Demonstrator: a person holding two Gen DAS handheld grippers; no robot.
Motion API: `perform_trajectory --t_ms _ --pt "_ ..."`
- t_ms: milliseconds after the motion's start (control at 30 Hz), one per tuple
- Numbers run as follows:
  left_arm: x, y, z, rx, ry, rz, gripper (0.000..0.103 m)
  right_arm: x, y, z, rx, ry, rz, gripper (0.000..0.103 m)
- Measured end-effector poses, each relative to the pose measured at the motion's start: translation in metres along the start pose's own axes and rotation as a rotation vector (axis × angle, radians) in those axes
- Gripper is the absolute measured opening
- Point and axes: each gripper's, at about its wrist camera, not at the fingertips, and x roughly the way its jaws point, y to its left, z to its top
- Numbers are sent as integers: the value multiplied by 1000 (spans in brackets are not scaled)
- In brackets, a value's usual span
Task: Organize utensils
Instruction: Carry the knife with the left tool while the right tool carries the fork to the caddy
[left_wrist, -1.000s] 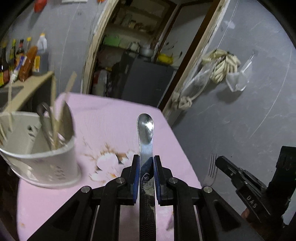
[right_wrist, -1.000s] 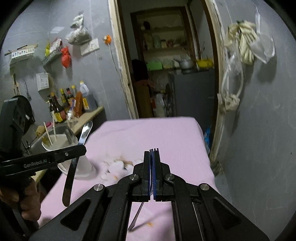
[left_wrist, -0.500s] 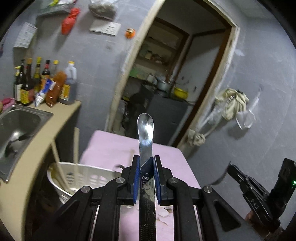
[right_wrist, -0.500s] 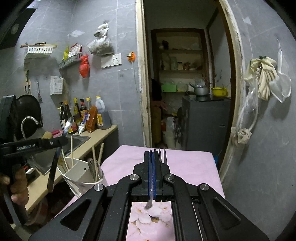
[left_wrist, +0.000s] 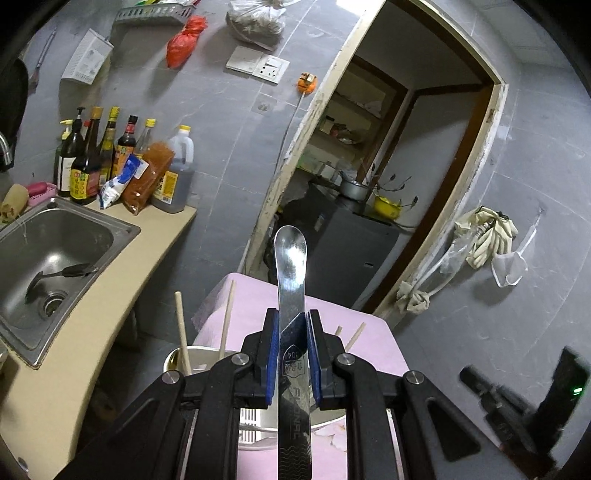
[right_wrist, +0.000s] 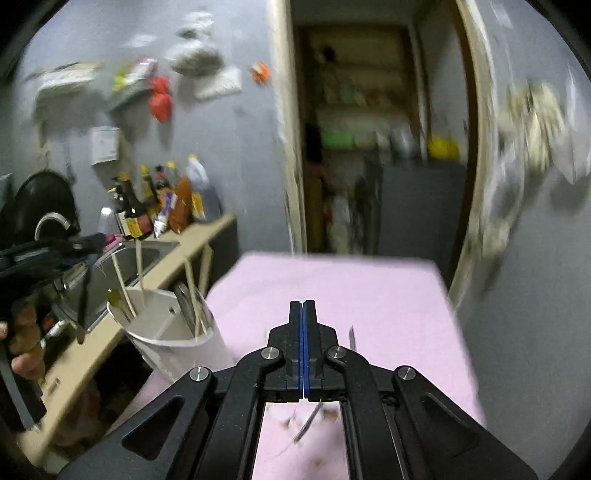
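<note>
Left wrist view:
Surface: pink tablecloth (left_wrist: 255, 306), beside a beige counter with steel sink (left_wrist: 48, 251).
Room: grey tiled wall, bottles (left_wrist: 110, 162), open doorway.
Left gripper (left_wrist: 291, 350): clamped on the spoon (left_wrist: 291, 280), bowl pointing forward.
Holder: white utensil holder (left_wrist: 207, 354) just below, chopsticks standing inside.

Right wrist view:
Surface: pink tablecloth (right_wrist: 332, 295), blurred.
Right gripper (right_wrist: 303, 332): pads pressed together, nothing between.
Fork (right_wrist: 314, 417): on the cloth beneath.
Holder (right_wrist: 173, 332): left, at table edge.

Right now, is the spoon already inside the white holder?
No, the spoon is clamped in the left gripper, above the white holder.
</note>
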Motion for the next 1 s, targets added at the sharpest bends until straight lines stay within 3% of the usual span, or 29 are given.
perform_trajectory --t_ms 67,100,133,200,300,400,500,567,600,633,767,800,1000 --pt "3 2 -3 -3 14 1 14 21 -15 -12 28 64 -13 4" --pt "4 2 -4 -2 18 2 14 32 -23 -16 32 89 -16 13" --pt "7 2 -5 -3 22 3 14 46 -33 -19 41 115 -14 30" --pt "10 1 -6 -6 25 4 14 71 -50 -20 59 149 -10 40" --pt "17 0 -6 -19 21 14 14 116 -70 -19 58 201 -34 40" --pt "20 0 -5 -45 8 27 14 163 -95 -27 117 317 -75 40" --pt "21 3 -3 -72 -3 51 14 180 -104 -32 148 322 -57 40" --pt "22 5 -2 -76 -3 69 14 186 -104 -30 121 299 -33 39" --pt "22 5 -2 -77 -2 76 14 191 -101 -28 109 300 -18 25" --pt "22 6 -2 -79 -1 85 14 193 -100 -29 96 300 1 19" --pt "22 11 -4 -97 2 107 14 189 -99 -26 111 292 84 13" --pt "22 11 -4 -101 3 107 14 183 -98 -26 122 283 96 2" --pt "19 23 9 -165 -34 48 14 100 -81 0 133 101 107 2"
